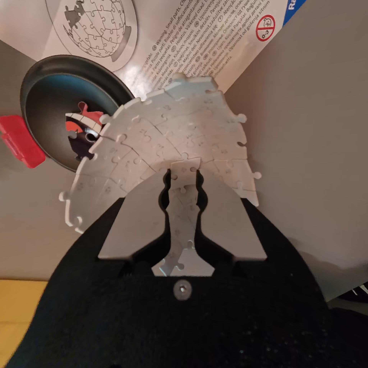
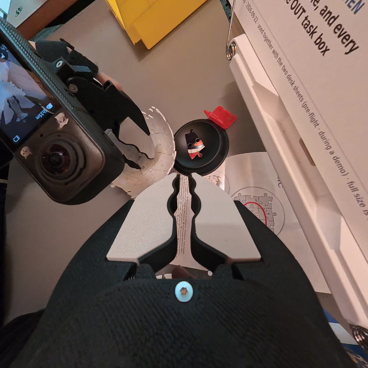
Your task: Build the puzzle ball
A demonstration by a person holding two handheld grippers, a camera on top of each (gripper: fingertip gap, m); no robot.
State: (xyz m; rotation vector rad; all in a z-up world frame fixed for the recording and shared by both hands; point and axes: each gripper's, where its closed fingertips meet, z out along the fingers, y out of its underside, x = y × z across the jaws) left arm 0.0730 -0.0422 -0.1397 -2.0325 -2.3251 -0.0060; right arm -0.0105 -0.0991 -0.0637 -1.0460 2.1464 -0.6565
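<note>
My left gripper (image 1: 183, 172) is shut on the lower edge of a partly built puzzle ball shell (image 1: 159, 135), which shows its white, curved inner side and stands above the table. In the right wrist view the left gripper (image 2: 146, 151) holds the shell (image 2: 162, 155) just left of a black dish (image 2: 220, 159). In the dish lies a joined bit of red, black and white puzzle pieces (image 2: 194, 147), also seen in the left wrist view (image 1: 83, 125). My right gripper (image 2: 183, 176) hovers just in front of the dish, its fingers nearly together with nothing between them.
The black dish (image 1: 39, 85) sits on a beige table beside a red plastic part (image 1: 18, 139), also in the right wrist view (image 2: 221, 117). A printed instruction sheet (image 1: 179, 39) lies under the grippers (image 2: 253, 179). A white clipboard with paper (image 2: 278, 129) lies right; a yellow box (image 2: 157, 20) is at the back. My hands' fingertips stand some 12 cm from each other.
</note>
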